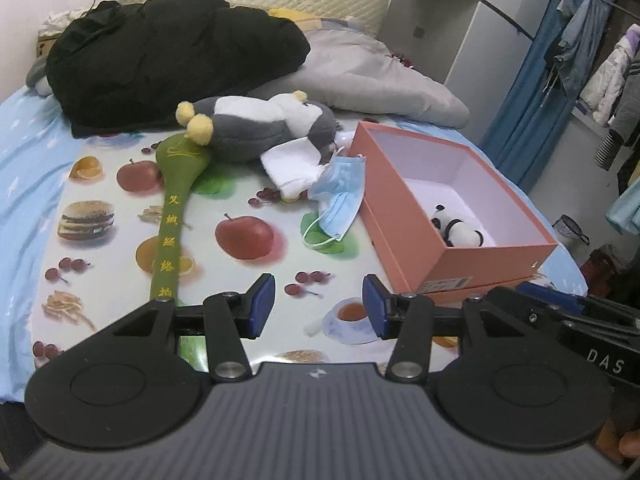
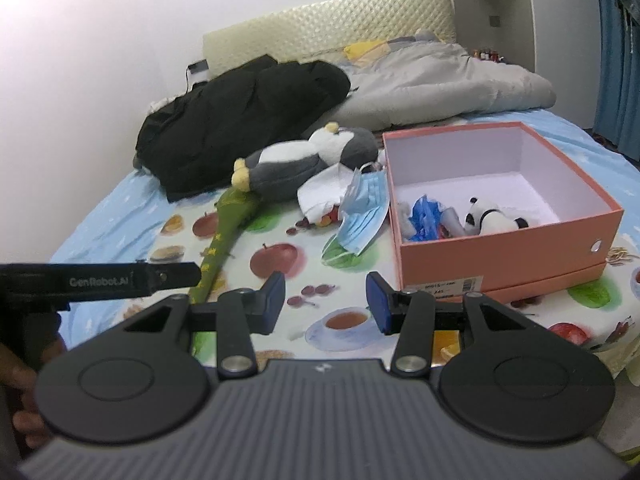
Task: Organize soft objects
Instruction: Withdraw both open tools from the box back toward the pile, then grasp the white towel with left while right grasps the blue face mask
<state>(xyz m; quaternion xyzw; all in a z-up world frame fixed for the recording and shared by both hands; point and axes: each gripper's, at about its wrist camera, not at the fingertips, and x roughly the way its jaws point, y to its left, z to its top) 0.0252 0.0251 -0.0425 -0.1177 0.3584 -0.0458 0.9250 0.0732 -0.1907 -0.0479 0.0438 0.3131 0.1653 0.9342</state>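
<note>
Both your claws are released and hold nothing. Your left claw (image 1: 319,306) and your right claw (image 2: 326,302) hang over the fruit cloth (image 1: 248,236) on the bed (image 1: 24,160), near the front of the pink box (image 1: 492,258).

The soft things lie in a bunch just left of the box. The penguin (image 1: 256,124) is grey and white with yellow feet, and it lies on its side. A white cloth (image 1: 294,164) rests against it. A blue mask (image 1: 340,196) is crumpled and touches the box wall. A long green stick (image 1: 170,224) with yellow letters lies with its round end by the penguin's feet.

Inside the box sit a small panda (image 2: 490,216) and a blue bag (image 2: 426,216).
</note>
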